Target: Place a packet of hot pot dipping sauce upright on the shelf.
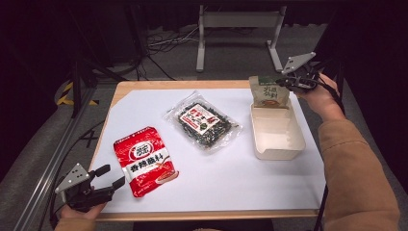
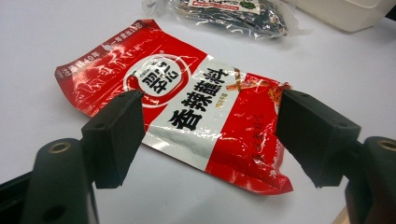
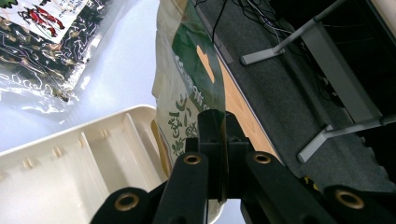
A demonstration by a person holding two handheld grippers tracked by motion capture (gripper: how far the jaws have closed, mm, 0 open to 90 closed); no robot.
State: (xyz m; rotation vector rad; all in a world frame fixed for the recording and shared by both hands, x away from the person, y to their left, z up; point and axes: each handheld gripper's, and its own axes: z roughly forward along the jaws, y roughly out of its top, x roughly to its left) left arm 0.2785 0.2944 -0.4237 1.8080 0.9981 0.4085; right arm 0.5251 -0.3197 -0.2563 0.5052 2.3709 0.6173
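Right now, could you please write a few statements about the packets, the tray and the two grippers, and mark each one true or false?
1. The right gripper is shut on the green and beige packet. True.
2. The green and beige packet lies flat on the white table sheet. False: it is held upright at the far end of the cream divided tray.
3. The left gripper is open. True; its jaws stand apart in front of the red seasoning packet.
4. The clear bag of dark seaweed lies inside the tray. False: it lies on the sheet, between the red packet and the tray.
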